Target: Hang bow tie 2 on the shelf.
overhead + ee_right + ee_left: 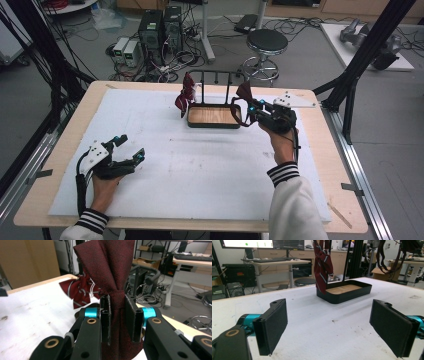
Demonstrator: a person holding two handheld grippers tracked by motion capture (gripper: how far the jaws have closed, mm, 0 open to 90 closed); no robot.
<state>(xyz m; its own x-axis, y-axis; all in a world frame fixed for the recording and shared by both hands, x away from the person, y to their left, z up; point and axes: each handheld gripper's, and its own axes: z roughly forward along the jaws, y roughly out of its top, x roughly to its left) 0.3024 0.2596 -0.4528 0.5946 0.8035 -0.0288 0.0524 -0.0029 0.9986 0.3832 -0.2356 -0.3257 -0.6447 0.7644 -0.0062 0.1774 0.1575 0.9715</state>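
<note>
Right gripper [117, 315] is clenching the dark red bow tie [110, 270] just right of the rack tray [212, 116], probably for hanging; left gripper [127, 150] is idling released, well short.

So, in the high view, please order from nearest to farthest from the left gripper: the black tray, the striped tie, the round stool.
From the left gripper:
1. Striped tie, hanging at the rack's left side.
2. Black tray, table centre-back; nearly equal to the tie.
3. Round stool, on the floor behind.

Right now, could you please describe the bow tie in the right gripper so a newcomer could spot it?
On the white mat, find the black rack with a wooden tray. At its right end, the right gripper clamps a plain dark red bow tie; the striped bow tie hangs at the left end.
</note>
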